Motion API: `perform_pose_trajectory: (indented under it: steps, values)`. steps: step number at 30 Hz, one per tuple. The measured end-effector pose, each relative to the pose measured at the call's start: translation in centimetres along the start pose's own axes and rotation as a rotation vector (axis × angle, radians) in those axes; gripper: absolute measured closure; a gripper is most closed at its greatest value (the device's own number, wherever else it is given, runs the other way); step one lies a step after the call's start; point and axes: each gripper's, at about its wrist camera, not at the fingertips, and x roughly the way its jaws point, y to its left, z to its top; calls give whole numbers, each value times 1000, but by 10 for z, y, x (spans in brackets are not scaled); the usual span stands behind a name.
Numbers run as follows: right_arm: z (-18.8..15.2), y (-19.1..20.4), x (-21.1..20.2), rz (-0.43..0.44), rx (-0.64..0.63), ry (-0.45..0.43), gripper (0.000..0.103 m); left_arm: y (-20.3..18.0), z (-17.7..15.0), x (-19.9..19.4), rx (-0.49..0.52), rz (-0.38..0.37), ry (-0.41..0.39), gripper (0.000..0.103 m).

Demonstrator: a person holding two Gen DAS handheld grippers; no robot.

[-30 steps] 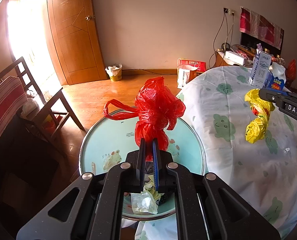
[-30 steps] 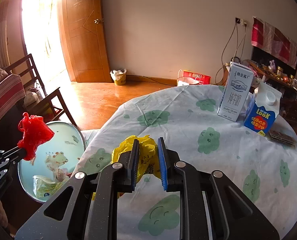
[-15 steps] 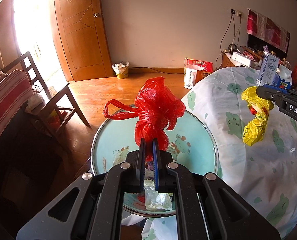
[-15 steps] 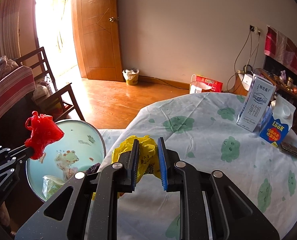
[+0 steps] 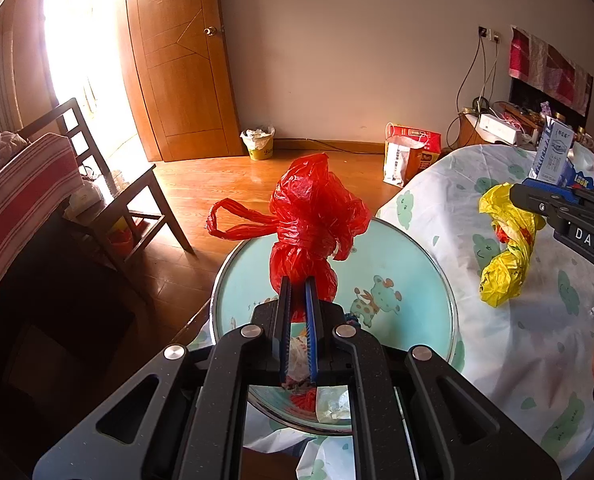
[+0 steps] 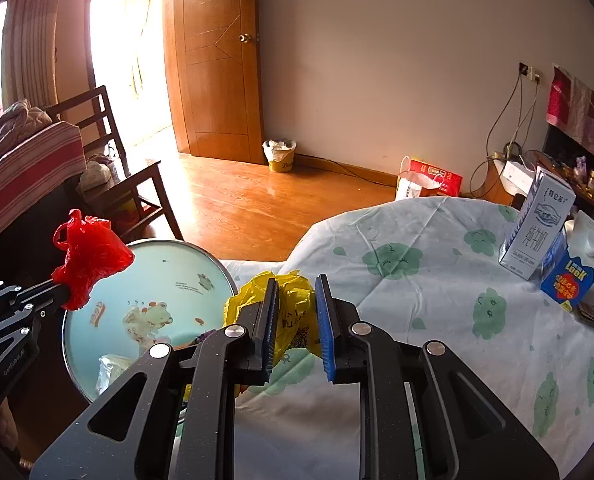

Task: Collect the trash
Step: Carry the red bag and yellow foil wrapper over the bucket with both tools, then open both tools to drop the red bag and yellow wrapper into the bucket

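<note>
- Left gripper (image 5: 297,292): black frame, blue-padded fingers pinched tight on the lower end of a knotted red plastic bag (image 5: 311,224). The bag stands up off the fingertips, one loop handle sticking out to the left.
- Under and ahead of the left gripper: round pale-blue basin with cartoon animal print and metal rim (image 5: 401,280). Crumpled clear wrappers (image 5: 333,400) lie in its near part, directly below the fingers.
- Right gripper (image 6: 297,316): jaws clamped on a crumpled yellow plastic bag (image 6: 293,308). The bag bulges out ahead of the fingertips and hangs below them.
- In the left wrist view the yellow bag dangles from the right gripper's tip, lifted off the white tablecloth with green cloud faces (image 6: 437,280), just right of the basin.
- In the right wrist view the basin sits left of the right gripper, touching the cloth edge; the red bag hovers over its far-left rim.
- Far right of the right gripper, on the cloth: upright white milk carton (image 6: 537,232), blue carton with white cap (image 6: 573,276) touching it.
- Far ahead on the wood floor, by the wall: small yellow waste bin with white liner (image 6: 281,156).
</note>
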Motion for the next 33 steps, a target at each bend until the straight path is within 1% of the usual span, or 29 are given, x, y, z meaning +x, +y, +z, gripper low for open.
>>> perform_pose_trajectory:
  steps: [16,26,28,29,30,31,32,33]
  values:
    - [5,16,6,34,-35,-5,84,15,0,0,-34,37,-4,97]
    - [10,31,11,71,-66,-9,83,26,1,-2,-62,66,-6,97]
    - [11,33,13,92,-77,-7,83,27,1,-2,-71,64,-5,93]
    - [11,36,13,106,-87,-10,82,27,1,-3,-75,65,-6,93]
    - [11,35,12,109,-88,-22,72,26,1,-3,-75,63,-4,88]
    - [11,35,11,113,-87,-32,50,27,1,-3,-74,61,-6,78]
    - [10,34,9,125,-85,-42,42,27,2,-4,-79,64,-12,72]
    - [10,34,10,124,-87,-40,38,27,2,-6,-87,65,-19,56]
